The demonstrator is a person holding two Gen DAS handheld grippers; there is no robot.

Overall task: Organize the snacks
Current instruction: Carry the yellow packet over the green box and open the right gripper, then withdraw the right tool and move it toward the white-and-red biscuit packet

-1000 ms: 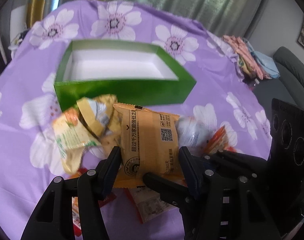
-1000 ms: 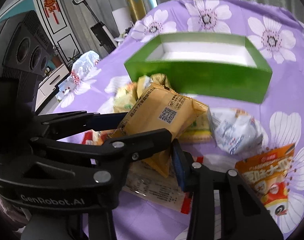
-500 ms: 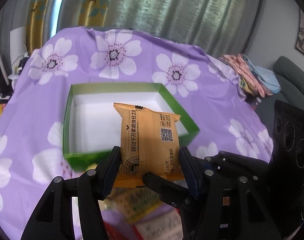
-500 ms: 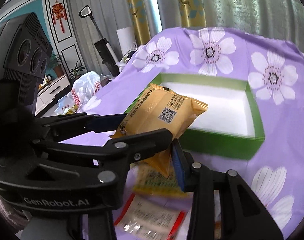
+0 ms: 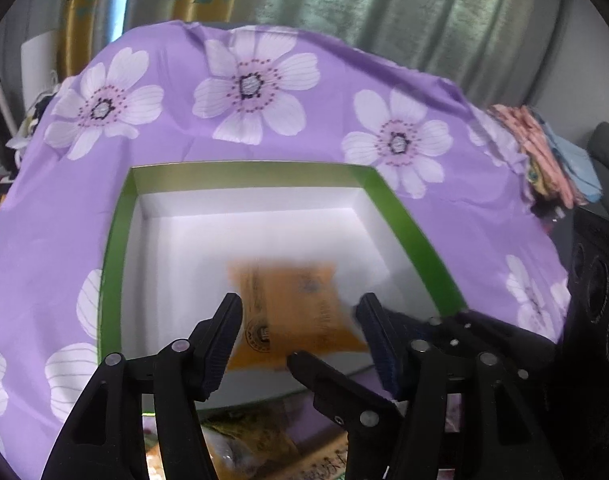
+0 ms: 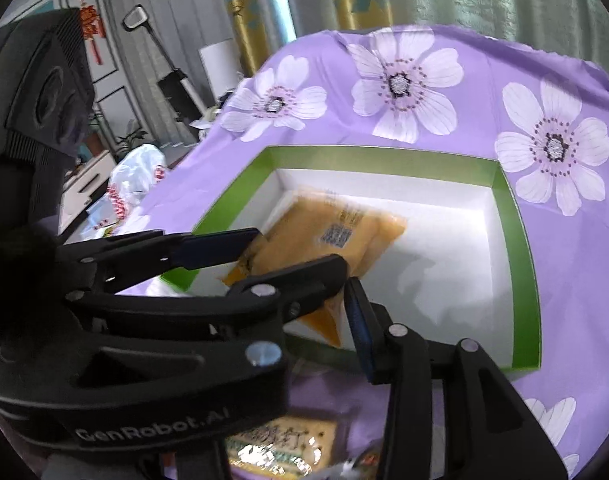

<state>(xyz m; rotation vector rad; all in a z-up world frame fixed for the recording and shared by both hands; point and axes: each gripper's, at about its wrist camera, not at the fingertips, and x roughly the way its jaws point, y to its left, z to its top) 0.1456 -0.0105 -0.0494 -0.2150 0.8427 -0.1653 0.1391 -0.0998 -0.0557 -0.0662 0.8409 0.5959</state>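
An orange snack packet [image 5: 292, 312] is blurred inside the green box [image 5: 112, 248] with a white inside, free of my left gripper's [image 5: 300, 316] spread fingers. The left gripper is open above the box's near side. In the right wrist view the same packet [image 6: 328, 240] lies tilted in the green box [image 6: 524, 240]. My right gripper [image 6: 300, 264] hovers over the box's near edge beside the left one; its fingers stand apart with nothing between them.
The table wears a purple cloth with white flowers [image 5: 248, 84]. More snack packets [image 6: 280, 444] lie on the cloth below the box's near wall. Folded cloths [image 5: 544, 152] sit at the far right. A white plastic bag [image 6: 140, 176] lies off the table's left.
The left gripper carried the orange packet up from the pile and over the box, then opened. The packet dropped out of the fingers into the box. Both grippers moved forward together.
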